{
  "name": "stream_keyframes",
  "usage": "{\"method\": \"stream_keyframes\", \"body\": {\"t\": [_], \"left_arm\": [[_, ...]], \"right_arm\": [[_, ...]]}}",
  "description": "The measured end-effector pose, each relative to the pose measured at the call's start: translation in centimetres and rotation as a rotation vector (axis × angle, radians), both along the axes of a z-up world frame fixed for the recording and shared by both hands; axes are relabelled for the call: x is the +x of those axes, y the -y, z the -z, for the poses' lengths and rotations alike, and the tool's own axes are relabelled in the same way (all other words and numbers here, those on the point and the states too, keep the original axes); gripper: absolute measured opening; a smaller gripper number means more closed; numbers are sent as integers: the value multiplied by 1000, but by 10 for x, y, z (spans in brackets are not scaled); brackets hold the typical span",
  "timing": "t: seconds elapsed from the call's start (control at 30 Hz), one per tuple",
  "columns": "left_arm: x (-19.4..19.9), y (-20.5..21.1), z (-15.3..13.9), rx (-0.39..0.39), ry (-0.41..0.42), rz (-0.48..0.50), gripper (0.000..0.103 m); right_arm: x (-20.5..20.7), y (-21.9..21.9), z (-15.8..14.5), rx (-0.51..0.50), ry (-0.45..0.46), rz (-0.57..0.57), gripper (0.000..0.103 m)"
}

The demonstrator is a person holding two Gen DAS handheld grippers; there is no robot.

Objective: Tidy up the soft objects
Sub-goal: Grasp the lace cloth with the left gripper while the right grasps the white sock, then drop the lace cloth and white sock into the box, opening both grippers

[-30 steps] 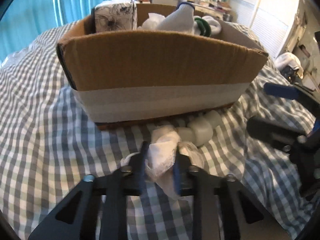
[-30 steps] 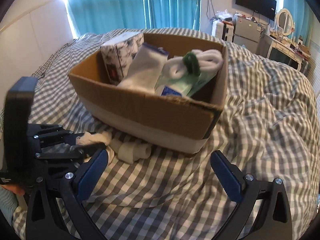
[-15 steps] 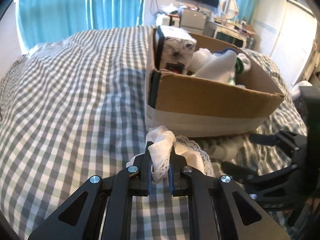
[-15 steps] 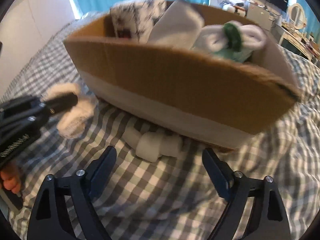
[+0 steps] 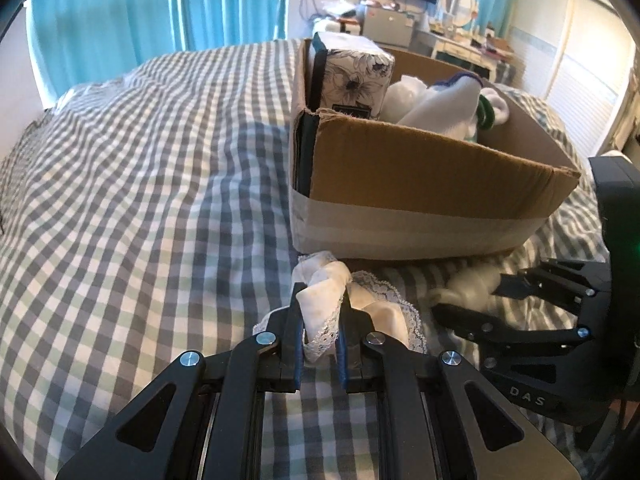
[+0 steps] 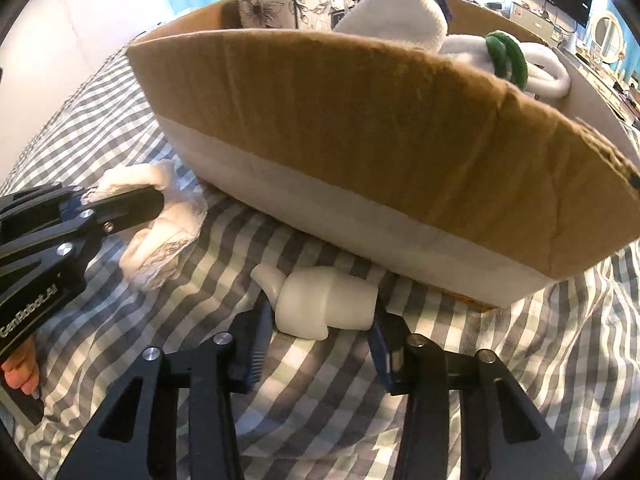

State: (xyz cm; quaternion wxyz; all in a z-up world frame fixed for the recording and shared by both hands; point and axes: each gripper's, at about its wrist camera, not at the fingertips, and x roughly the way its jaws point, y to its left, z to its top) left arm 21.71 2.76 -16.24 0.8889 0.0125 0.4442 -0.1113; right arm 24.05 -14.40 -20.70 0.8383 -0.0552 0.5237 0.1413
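The left tool is pinched almost closed, its two black fingers standing upright and parallel with only a narrow gap between the blue-edged pads. Seen from the right wrist camera, the left tool reaches in from the left edge, held low and pointing right, with the person's fingertips wrapped on the handle below it. The right tool is spread wide, its blue-padded fingers well apart (one at each side of the frame's lower middle). From the left wrist view, the right tool comes in from the right, pointing left and held low.
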Motion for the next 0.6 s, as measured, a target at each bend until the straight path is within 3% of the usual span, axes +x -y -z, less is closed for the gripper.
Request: {"method": "stream_keyframes", "body": {"t": [0.37,0.6], "left_arm": [[-11,6,-20,19,28,9,12],[-30,9,-59,26,102,21,12]], "right_arm": [[-38,13,-29,7,52,-27,38],[-65,16,-79,19,164,-36,39]]}}
